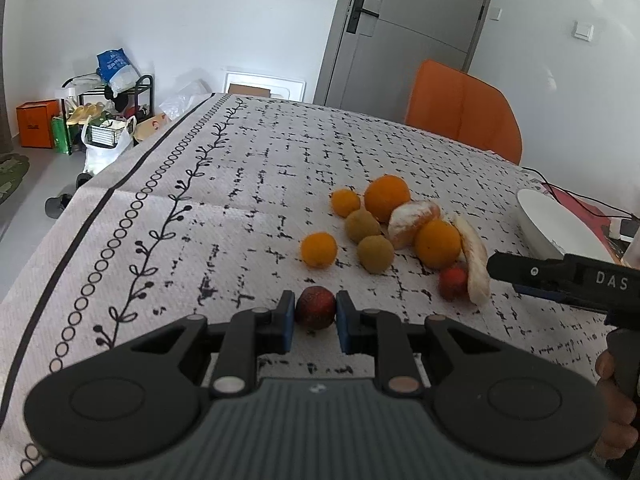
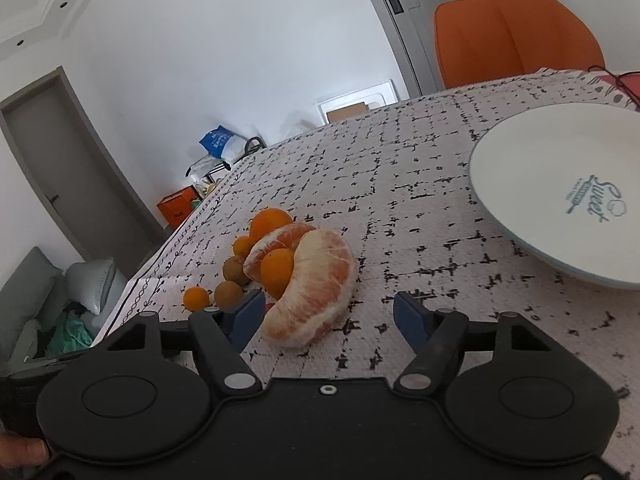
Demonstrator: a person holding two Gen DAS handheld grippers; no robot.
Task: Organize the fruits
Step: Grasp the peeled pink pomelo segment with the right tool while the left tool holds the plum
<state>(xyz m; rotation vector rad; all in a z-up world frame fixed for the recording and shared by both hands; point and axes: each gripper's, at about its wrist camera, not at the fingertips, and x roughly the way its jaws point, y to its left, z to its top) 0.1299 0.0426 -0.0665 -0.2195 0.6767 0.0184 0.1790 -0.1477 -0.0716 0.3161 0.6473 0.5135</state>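
Left gripper closed on a dark red round fruit, blue pads pressing both flanks, fruit resting on the patterned cloth of the bench at the near edge of the fruit cluster.

Right gripper standing partly open, nothing clamped. Between its jaws, a peeled citrus segment, large, curved and pale orange, lying on the cloth; left pad just beside the segment's lower end, whether touching cannot be told; right pad well clear of it, with bare cloth in between. In the left wrist view, same right gripper reaching in from the right edge, tip next to the narrow end-on segment and a second small red fruit lying against that segment.

Behind the segment, remaining fruits bunched together: a large orange, a peeled half citrus, another orange, two small oranges and two brownish-green round fruits, most of them touching neighbours, the nearer small orange lying slightly apart to the left.

White plate with blue lettering, to the right of the right gripper and beyond it, apart from the fruit. Orange chair past the far edge of the bench.
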